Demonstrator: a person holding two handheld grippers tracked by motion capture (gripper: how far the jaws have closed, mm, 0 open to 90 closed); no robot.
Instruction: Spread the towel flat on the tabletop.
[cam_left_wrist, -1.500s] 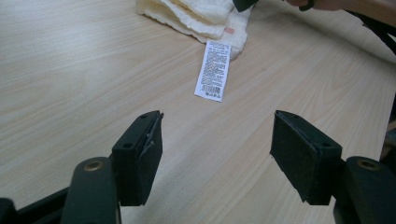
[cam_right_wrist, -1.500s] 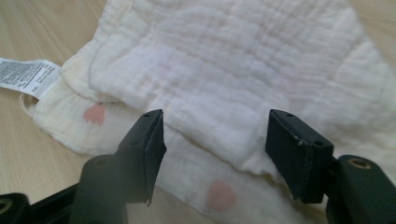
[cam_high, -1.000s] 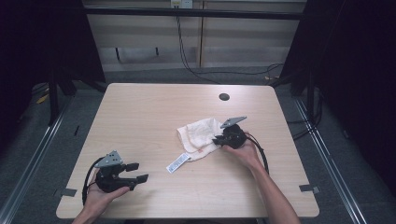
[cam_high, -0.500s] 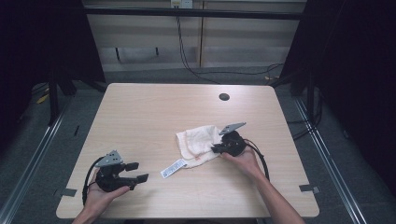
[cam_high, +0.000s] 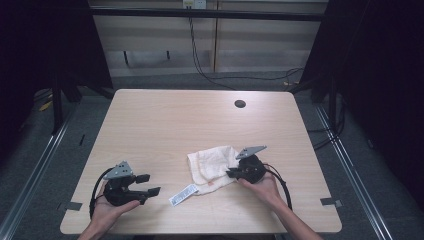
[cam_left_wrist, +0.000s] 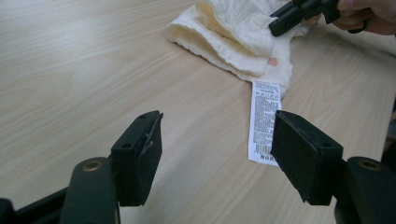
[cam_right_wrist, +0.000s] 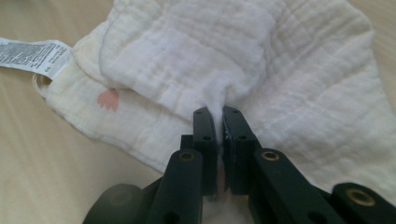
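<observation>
A crumpled cream cloth (cam_high: 212, 162) lies on the wooden table (cam_high: 175, 120), right of the middle near the front. Its white printed label (cam_high: 183, 194) trails out to the left. My right gripper (cam_high: 231, 173) is shut on a fold of the cloth (cam_right_wrist: 196, 51); in the right gripper view the fabric is pinched between the two pads (cam_right_wrist: 219, 116), and a small pink mark (cam_right_wrist: 108, 99) shows on the layer below. My left gripper (cam_high: 151, 184) rests at the front left, open and with nothing between its pads (cam_left_wrist: 217, 158), pointing toward the label (cam_left_wrist: 265, 121) and the cloth (cam_left_wrist: 233, 32).
A round cable hole (cam_high: 240, 104) sits near the table's back right. Black cables run from both grippers along the front edge. Dark floor and metal rails surround the table.
My right gripper has pulled the cloth toward the front edge of the table; the label slid along with it. My left gripper has stayed where it was.
</observation>
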